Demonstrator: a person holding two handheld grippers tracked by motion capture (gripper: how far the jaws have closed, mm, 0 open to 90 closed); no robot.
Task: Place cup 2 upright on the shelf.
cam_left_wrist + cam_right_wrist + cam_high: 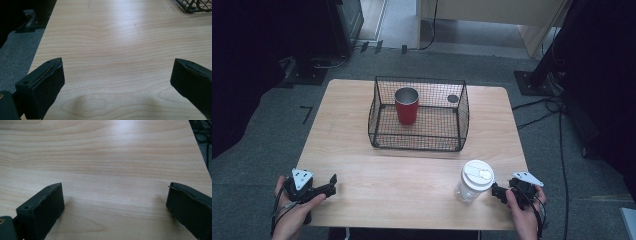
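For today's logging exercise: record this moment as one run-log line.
left gripper open, empty | right gripper open beside clear cup | red cup in basket

Tabletop layout: basket at the back, jar at the front right, a gripper at each near corner.

A wire basket [418, 114] sits toward the far middle of the tabletop [362, 165], with a tumbler [406, 105] standing upright inside it, left of its centre. A lidded jar [474, 181] stands near the front edge, right of centre, well apart from the basket. The right gripper [499, 192] lies just beside the jar, on its right. The left gripper [328, 185] rests at the front left corner, far from the jar, with bare tabletop between its jaws.
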